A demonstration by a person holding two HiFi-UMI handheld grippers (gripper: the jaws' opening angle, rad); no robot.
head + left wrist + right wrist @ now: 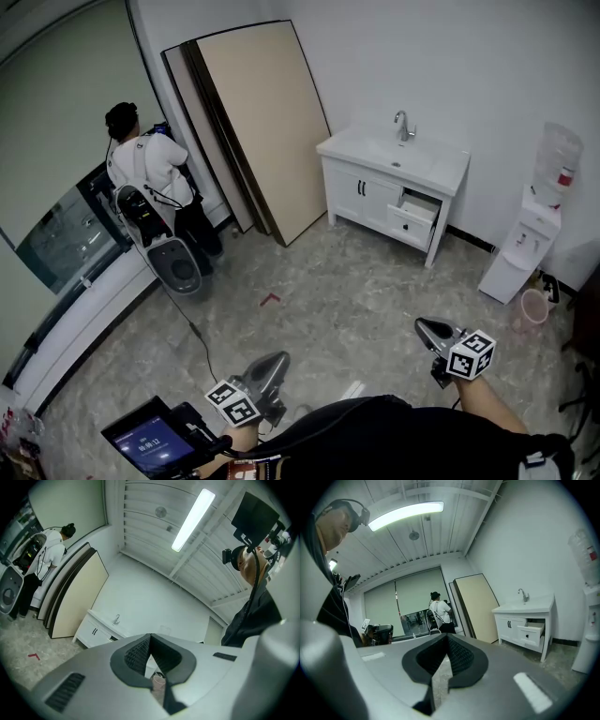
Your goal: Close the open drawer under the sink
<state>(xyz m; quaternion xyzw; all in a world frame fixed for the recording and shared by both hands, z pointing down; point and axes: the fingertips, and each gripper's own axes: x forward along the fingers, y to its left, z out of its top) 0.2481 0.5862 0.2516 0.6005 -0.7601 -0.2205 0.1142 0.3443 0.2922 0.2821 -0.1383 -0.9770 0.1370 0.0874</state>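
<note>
1. White drawer [411,227] pulled out on the right side of the sink cabinet [361,192], under the basin.
2. Left gripper [149,637] well apart from the sink cabinet, jaws together, empty.
3. Right gripper [446,637] also well apart from it, jaws closed on nothing.

claw [447,634] closed and empty, vanity drawer [532,634] hanging open at right.

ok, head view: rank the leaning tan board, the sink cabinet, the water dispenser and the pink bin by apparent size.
Largest to smallest:
1. leaning tan board
2. sink cabinet
3. water dispenser
4. pink bin
The cabinet and the dispenser look similar in height, but the cabinet is far wider, so it ranks above.
</note>
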